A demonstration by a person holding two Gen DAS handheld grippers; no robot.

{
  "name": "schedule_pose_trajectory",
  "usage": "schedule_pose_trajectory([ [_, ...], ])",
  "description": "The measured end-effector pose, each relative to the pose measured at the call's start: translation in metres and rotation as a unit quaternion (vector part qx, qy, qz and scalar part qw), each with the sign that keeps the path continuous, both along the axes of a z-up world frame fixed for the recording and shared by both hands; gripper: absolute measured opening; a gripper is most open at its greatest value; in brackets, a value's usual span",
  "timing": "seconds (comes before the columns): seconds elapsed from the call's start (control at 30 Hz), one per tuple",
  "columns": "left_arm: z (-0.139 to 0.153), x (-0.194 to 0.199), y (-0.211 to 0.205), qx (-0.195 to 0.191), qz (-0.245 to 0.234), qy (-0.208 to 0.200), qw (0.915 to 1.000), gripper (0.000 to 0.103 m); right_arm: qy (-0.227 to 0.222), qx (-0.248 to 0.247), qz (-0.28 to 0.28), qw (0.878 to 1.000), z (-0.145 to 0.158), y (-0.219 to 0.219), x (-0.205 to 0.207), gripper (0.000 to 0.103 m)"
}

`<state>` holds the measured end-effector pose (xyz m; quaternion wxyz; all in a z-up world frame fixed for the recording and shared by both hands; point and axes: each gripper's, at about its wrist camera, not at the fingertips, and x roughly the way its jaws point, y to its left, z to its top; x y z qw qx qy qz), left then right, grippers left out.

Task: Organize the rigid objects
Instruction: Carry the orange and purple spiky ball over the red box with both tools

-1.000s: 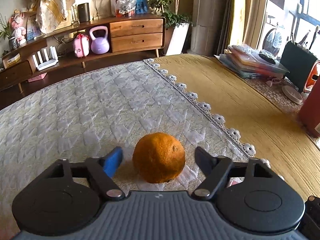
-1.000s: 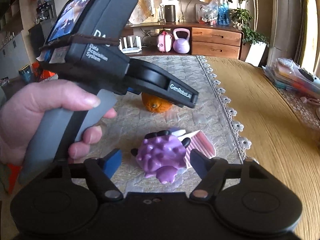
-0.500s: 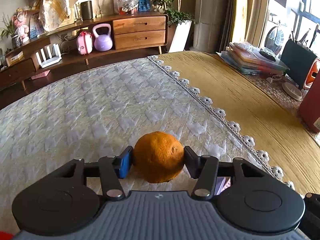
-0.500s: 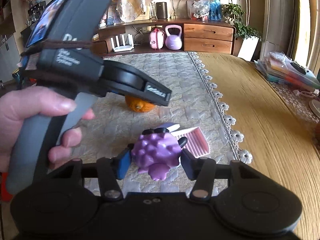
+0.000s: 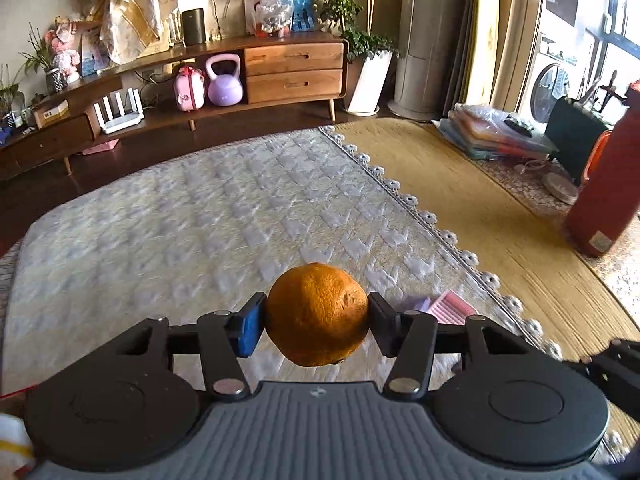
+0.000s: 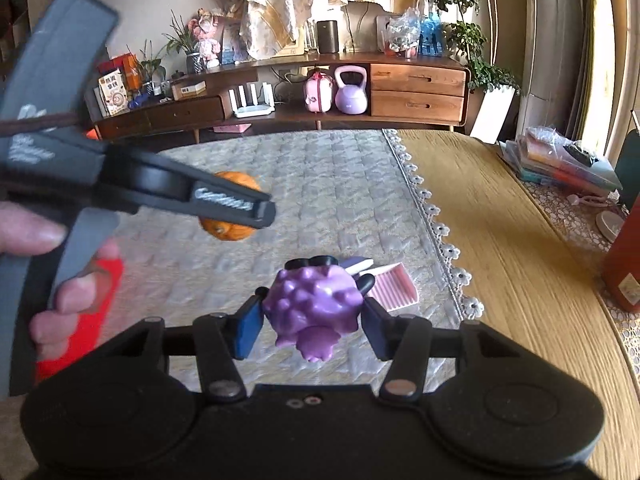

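Note:
My left gripper point(image 5: 316, 322) is shut on an orange point(image 5: 317, 314) and holds it lifted above the quilted cloth point(image 5: 192, 216). In the right wrist view the same orange point(image 6: 232, 208) hangs in the left gripper point(image 6: 240, 204), clear of the cloth. My right gripper point(image 6: 314, 322) is shut on a purple bumpy toy point(image 6: 314, 312) and holds it above the cloth. A pink ribbed comb-like piece point(image 6: 394, 286) with a white and purple part lies on the cloth just beyond the toy; it also shows in the left wrist view point(image 5: 450, 306).
The cloth's lace edge point(image 6: 436, 220) runs along bare wooden table point(image 6: 520, 240) to the right. A red bottle point(image 5: 600, 200) stands at the right edge. Stacked folders point(image 5: 492, 136) lie far right. A wooden sideboard point(image 6: 304, 92) stands behind.
Both grippers closed from open onto their objects, the left on the orange and the right on the purple toy, and then lifted them off the cloth.

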<state>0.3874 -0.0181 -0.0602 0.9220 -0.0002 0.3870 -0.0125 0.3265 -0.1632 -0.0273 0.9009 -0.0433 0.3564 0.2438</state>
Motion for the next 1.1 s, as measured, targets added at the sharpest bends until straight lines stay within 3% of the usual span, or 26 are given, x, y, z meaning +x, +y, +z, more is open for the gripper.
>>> schedule_pose_trajectory([
  [0.33, 0.050, -0.082, 0.032, 0.003, 0.004, -0.012, 0.9999, 0.054, -0.030, 0.012, 0.024, 0.999, 0.045, 0.015, -0.046, 0.053],
  [0.6, 0.073, -0.143, 0.070, 0.001, 0.024, -0.026, 0.9994, 0.054, -0.044, 0.016, 0.051, 0.998, 0.066, 0.041, -0.074, 0.053],
  [0.87, 0.072, -0.193, 0.116, 0.005, 0.055, -0.028, 0.9981, 0.054, -0.047, 0.016, 0.092, 0.994, 0.070, 0.084, -0.099, 0.053],
  [1.1, 0.053, -0.222, 0.156, 0.004, 0.083, -0.012, 0.9965, 0.054, -0.036, 0.005, 0.127, 0.991, 0.057, 0.126, -0.109, 0.053],
])
